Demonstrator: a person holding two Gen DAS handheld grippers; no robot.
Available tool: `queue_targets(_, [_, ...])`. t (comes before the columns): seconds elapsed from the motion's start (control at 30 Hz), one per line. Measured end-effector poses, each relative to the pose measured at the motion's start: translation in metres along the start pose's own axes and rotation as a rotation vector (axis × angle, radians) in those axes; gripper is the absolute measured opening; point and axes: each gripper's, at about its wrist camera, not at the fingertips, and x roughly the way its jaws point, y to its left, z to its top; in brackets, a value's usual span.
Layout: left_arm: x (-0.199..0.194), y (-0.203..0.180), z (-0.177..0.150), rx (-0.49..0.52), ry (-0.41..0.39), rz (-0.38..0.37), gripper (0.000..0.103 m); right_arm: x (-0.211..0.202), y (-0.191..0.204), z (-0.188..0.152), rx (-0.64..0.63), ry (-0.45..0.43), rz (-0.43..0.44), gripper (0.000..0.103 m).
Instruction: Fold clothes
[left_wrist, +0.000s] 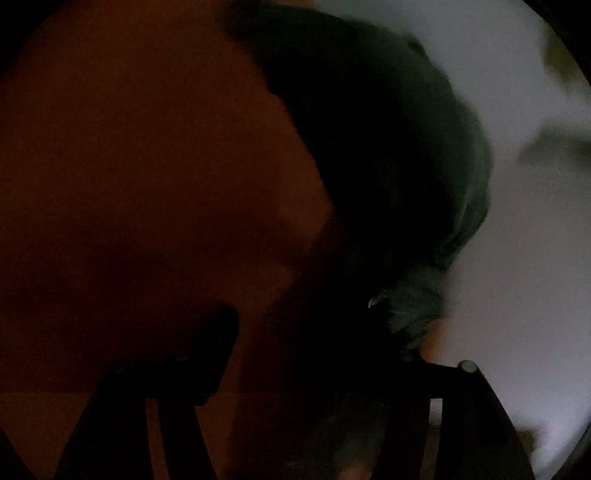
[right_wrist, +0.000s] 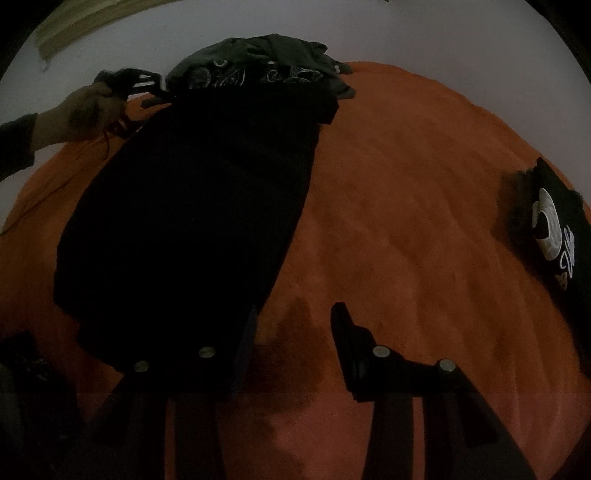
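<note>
The light is dim and both views are dark and grainy. An orange cover (right_wrist: 424, 192) with a soft, napped surface spreads over most of the right wrist view; it shows a darker patch near the bottom centre. Behind it rises a plain pale wall (right_wrist: 443, 33), greyish white. At the upper left a strip of pale wood (right_wrist: 70, 26) runs slantwise along the wall; what it belongs to cannot be told. In the left wrist view the same orange surface (left_wrist: 129, 184) fills the left half, very dark and blurred, and the pale wall (left_wrist: 517, 240) fills the right.
</note>
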Motion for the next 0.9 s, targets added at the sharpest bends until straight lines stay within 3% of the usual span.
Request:
queue_targets(0.07, [-0.006, -0.008, 0.002, 0.064, -0.01, 0.045, 0.063, 0.001, 0.0, 0.0, -0.003, 0.0, 0.0, 0.04])
queue_targets(0.2, [-0.011, -0.04, -0.025, 0.3, 0.003, 0.206, 0.063, 0.002, -0.003, 0.001, 0.018, 0.009, 0.025, 0.04])
queue_targets(0.33, [-0.022, -0.046, -0.088, 0.487, 0.07, 0.312, 0.064, 0.004, -0.014, 0.003, 0.089, 0.044, 0.101, 0.04])
queue_targets(0.43, [-0.031, -0.042, -0.142, 0.588, 0.152, 0.344, 0.064, 0.007, -0.028, 0.004, 0.196, 0.092, 0.222, 0.04])
queue_targets(0.53, [-0.037, -0.022, -0.193, 0.592, 0.276, 0.33, 0.064, 0.012, -0.044, -0.001, 0.335, 0.156, 0.349, 0.04])
queue_targets(0.7, [-0.03, 0.009, -0.247, 0.539, 0.447, 0.336, 0.064, 0.017, -0.065, -0.016, 0.515, 0.23, 0.51, 0.043])
queue_targets(0.8, [-0.021, 0.028, -0.267, 0.417, 0.521, 0.263, 0.064, 0.012, -0.069, -0.02, 0.601, 0.233, 0.629, 0.056])
queue_targets(0.83, [-0.022, 0.036, -0.275, 0.384, 0.535, 0.242, 0.064, 0.013, -0.066, -0.021, 0.615, 0.246, 0.654, 0.069])
queue_targets(0.9, [-0.009, 0.04, -0.287, 0.343, 0.567, 0.217, 0.064, 0.018, -0.057, -0.023, 0.628, 0.282, 0.689, 0.073])
